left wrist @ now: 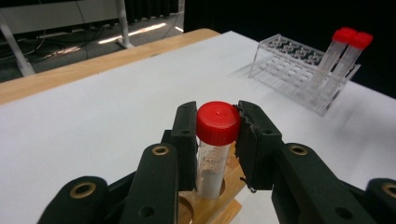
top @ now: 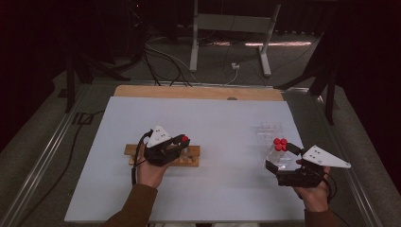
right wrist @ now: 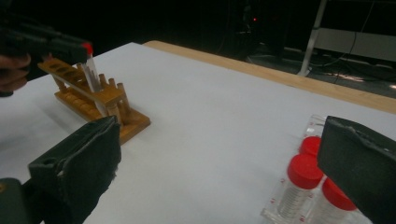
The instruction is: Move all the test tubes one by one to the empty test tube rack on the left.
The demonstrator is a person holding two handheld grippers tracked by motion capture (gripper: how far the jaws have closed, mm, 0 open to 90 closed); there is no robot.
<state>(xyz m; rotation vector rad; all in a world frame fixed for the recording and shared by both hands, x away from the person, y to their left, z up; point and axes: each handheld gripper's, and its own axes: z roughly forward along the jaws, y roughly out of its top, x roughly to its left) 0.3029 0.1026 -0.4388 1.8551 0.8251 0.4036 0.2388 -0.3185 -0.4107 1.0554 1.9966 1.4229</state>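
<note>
**Tube gripped at the wooden rack**

The left gripper (left wrist: 217, 140) clenches a red-capped tube (left wrist: 216, 140), its lower end in a hole of the wooden rack (left wrist: 210, 210), as the left gripper view shows. Well right of that rack, the right gripper (right wrist: 224, 163) gapes released beside three capped tubes (right wrist: 303, 177) in the clear rack (top: 269, 132).

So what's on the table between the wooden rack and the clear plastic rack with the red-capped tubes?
Nothing: from the wooden rack to the clear rack only bare white tabletop shows, plainly in the high view.
</note>
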